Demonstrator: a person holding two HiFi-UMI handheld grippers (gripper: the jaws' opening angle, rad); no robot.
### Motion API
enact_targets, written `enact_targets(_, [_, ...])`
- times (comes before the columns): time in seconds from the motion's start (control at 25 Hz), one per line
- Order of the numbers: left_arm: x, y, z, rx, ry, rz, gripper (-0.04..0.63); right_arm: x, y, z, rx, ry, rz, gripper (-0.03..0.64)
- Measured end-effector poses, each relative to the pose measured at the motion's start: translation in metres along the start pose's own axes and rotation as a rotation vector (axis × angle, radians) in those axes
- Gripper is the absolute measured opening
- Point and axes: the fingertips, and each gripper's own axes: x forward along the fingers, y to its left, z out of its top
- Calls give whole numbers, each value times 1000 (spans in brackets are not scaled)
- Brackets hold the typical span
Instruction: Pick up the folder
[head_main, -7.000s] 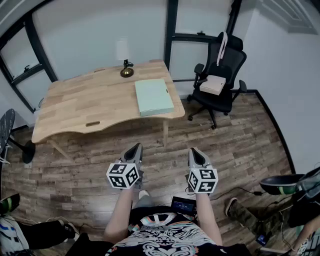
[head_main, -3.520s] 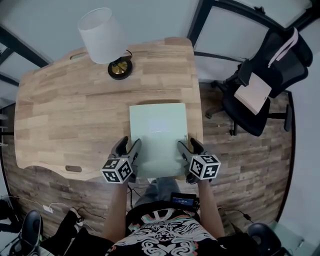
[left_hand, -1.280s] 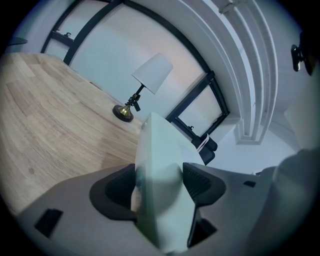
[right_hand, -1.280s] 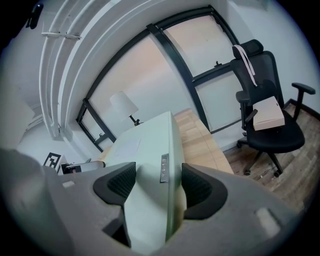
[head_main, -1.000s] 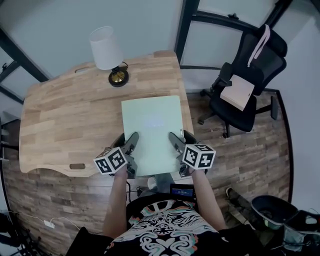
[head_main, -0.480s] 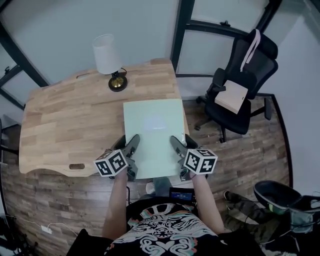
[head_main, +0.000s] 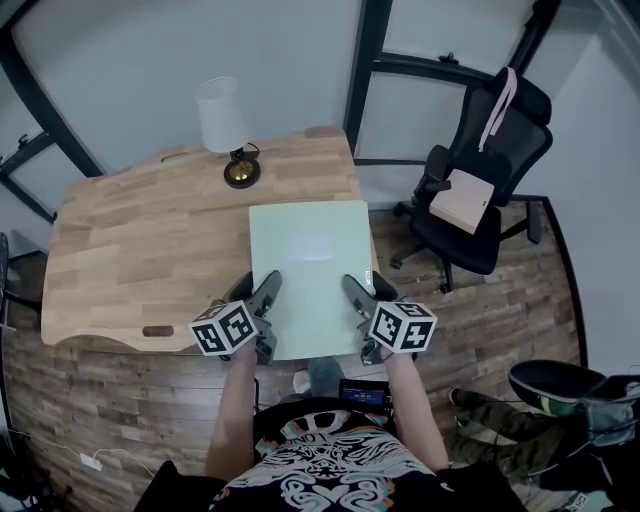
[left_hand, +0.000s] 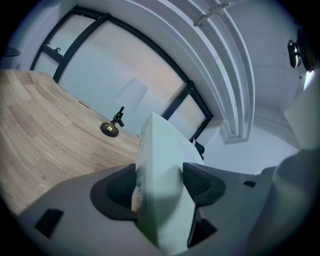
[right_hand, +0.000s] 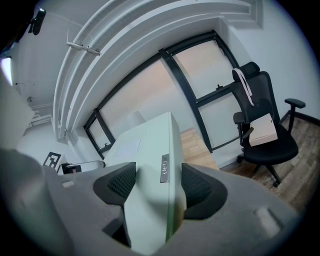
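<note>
The pale green folder (head_main: 310, 270) is held up off the wooden table (head_main: 130, 250), flat and facing me in the head view. My left gripper (head_main: 262, 308) is shut on its left near edge, and my right gripper (head_main: 358, 308) is shut on its right near edge. In the left gripper view the folder (left_hand: 159, 185) fills the gap between the dark pads (left_hand: 202, 182). In the right gripper view the folder's spine (right_hand: 160, 175), with a small metal label, sits clamped between both pads (right_hand: 197, 187).
A table lamp with a white shade (head_main: 222, 115) and brass base stands at the table's far edge. A black office chair (head_main: 470, 190) carrying a tan box (head_main: 460, 200) is to the right on the wood floor. Windows with black frames line the wall behind.
The folder has gone from lying on the table to being held in both grippers, lifted clear. Over the last second the view has shifted slightly; the grip is unchanged.
</note>
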Motion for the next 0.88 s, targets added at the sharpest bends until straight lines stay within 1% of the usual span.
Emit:
enact_targets(0.36, [-1,-5,-6,2,11,-15,282,-10,-3,-4,12,-10,-14,278])
enact_targets(0.6, [2,-11,-4,8,6,-29,281,-14,-5,0,7,-22,-21,278])
enact_targets(0.88, [3,-11,-3,10,6,-26,282,-13,-5,1,1,-23,-27,276])
